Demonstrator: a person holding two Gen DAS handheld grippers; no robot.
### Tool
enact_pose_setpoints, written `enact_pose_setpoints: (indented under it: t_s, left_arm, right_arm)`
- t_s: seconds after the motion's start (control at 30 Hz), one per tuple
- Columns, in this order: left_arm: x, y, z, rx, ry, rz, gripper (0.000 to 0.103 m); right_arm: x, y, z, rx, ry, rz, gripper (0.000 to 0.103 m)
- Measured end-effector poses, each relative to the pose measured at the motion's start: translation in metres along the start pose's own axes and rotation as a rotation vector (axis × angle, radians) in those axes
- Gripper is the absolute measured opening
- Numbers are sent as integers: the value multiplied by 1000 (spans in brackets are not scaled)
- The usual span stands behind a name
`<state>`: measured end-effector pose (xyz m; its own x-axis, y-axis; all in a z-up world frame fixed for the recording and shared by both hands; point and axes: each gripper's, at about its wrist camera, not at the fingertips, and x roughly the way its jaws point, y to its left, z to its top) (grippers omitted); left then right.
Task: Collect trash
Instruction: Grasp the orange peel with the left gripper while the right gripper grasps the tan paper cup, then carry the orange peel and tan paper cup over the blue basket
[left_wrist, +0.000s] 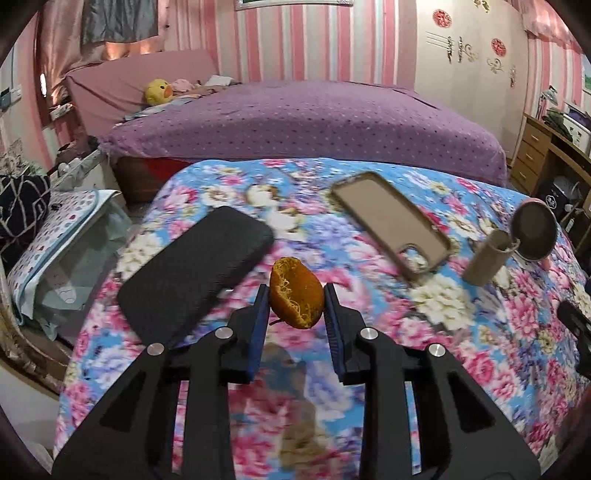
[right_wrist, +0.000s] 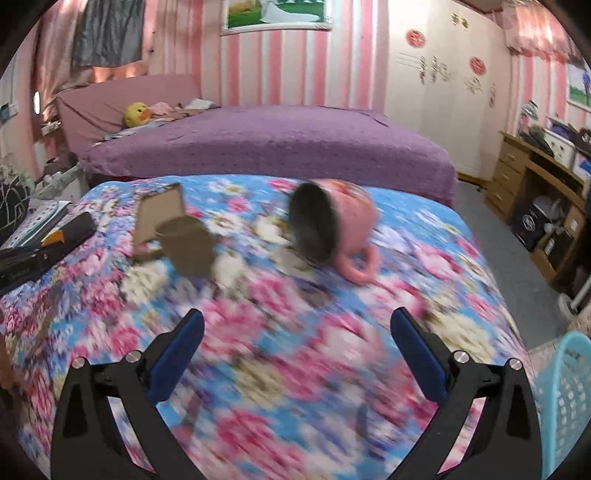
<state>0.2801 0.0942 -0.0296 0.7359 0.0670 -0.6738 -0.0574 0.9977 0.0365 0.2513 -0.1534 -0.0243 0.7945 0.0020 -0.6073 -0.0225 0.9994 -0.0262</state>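
The left tool (left_wrist: 295, 295) is narrowed around a curled piece of orange citrus peel (left_wrist: 296, 293), holding it up off the floral quilt-covered bed (left_wrist: 424, 332) between the two blue pads (left_wrist: 260, 314). The peel looks light, thin and pliable, with a stringy pale inside; it probably gives under pressure and could slip or fold if squeezed near its edge, so a hold across its middle, as here, seems soundest. Gentle pressure should be enough.

The right tool (right_wrist: 297, 332) is spread wide and holds nothing, above the same bed. Ahead of it lie a tipped pink ceramic mug (right_wrist: 332, 229) and a brown cardboard tube (right_wrist: 188, 243). The tube looks light and crushable, best taken across its body. A light blue plastic basket (right_wrist: 565, 398) shows at the right edge, likely the place for the trash.
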Motion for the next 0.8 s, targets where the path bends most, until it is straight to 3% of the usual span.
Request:
enact_pose_setpoints:
  t_s: [0.17, 0.33, 0.47, 0.67, 0.8]
  left_arm:
    - [4, 24, -1, -16, 8, 32, 28]
    - [9, 51, 0, -120, 41, 30, 28]
    - [5, 53, 2, -117, 20, 52, 28]
    - [-4, 45, 5, -90, -7, 58, 28]
    - [-13, 37, 4, -86, -14, 43, 28]
  right_arm:
    - [27, 36, 21, 2, 20, 82, 98]
    - [56, 64, 34, -14, 58, 127, 95]
    - [75, 77, 34, -58, 125, 163, 51]
    - [53, 68, 30, -60, 69, 180, 48]
    - [19, 40, 22, -40, 25, 158, 48]
